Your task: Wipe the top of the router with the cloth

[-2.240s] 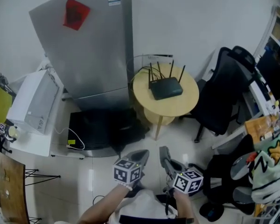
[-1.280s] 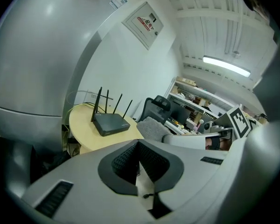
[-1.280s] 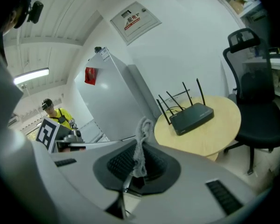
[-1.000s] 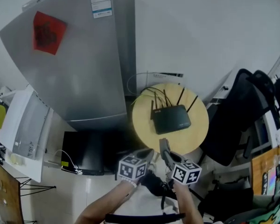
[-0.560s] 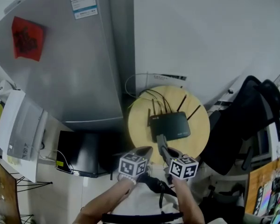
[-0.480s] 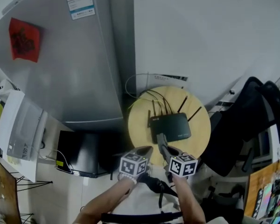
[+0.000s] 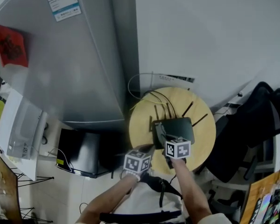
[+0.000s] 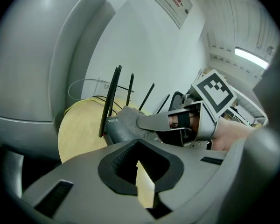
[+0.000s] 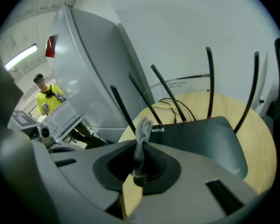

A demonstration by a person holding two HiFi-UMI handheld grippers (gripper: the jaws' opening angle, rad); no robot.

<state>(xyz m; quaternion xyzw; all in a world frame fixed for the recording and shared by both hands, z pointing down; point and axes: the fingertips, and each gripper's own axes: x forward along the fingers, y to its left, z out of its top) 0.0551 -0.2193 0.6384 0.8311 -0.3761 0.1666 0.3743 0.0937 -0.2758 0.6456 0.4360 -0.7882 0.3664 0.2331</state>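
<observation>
Round wooden table (image 7: 142,125) beside grey fridge (image 7: 74,69), against white wall. Black router (image 7: 179,126) lying on it, antennas up along far edge. Right gripper (image 7: 159,130) clamped on grey cloth (image 9: 141,134), over router's left end. Left gripper (image 7: 147,149) closed, empty, just short of table edge. Judgement: lower until cloth lies flat on lid, sweep rightward with light pressure, keep clear of antennas, avoid shoving router.

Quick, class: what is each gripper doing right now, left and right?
The left gripper is closed, holding nothing.
The right gripper is closed on the cloth.
</observation>
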